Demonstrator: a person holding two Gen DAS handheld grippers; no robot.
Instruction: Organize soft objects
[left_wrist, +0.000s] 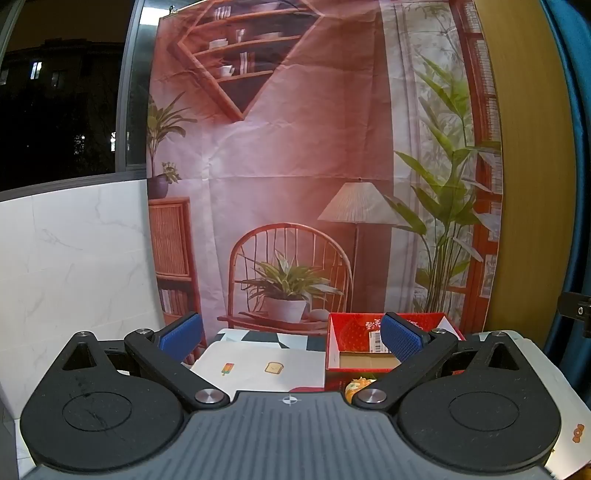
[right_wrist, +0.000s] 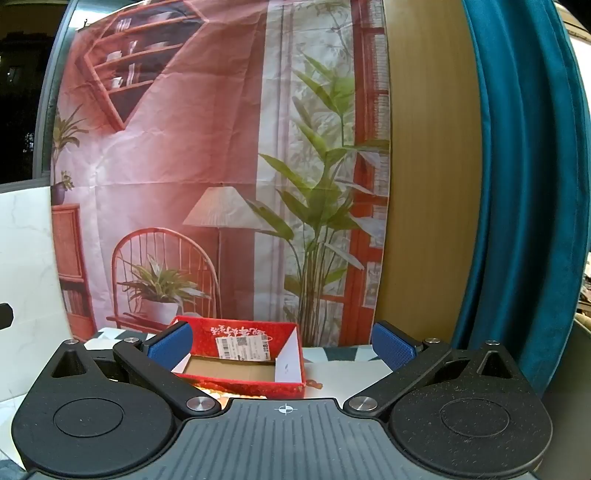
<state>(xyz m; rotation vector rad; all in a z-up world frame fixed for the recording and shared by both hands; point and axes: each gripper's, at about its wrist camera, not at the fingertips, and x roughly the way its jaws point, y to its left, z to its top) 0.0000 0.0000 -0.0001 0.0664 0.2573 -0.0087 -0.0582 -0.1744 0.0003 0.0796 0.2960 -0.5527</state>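
A red cardboard box (left_wrist: 369, 325) (right_wrist: 284, 332) with a bare brown floor and a shipping label on its back wall stands open on the table. In the left wrist view an orange soft toy (left_wrist: 357, 386) peeks out just in front of the box, mostly hidden by my gripper body. My left gripper (left_wrist: 291, 339) is open, its blue pads (left_wrist: 181, 336) wide apart with nothing between them. My right gripper (right_wrist: 282, 345) is also open and empty, with the box straight ahead between its blue pads (right_wrist: 391, 347). Orange bits (right_wrist: 212, 389) show below the box front.
A white cloth (left_wrist: 258, 369) printed with small food pictures covers the table over a black-and-white patterned mat (left_wrist: 288, 338). A printed room backdrop (left_wrist: 295, 166) hangs behind, with white marble wall (left_wrist: 74, 277) at left and a teal curtain (right_wrist: 524, 184) at right.
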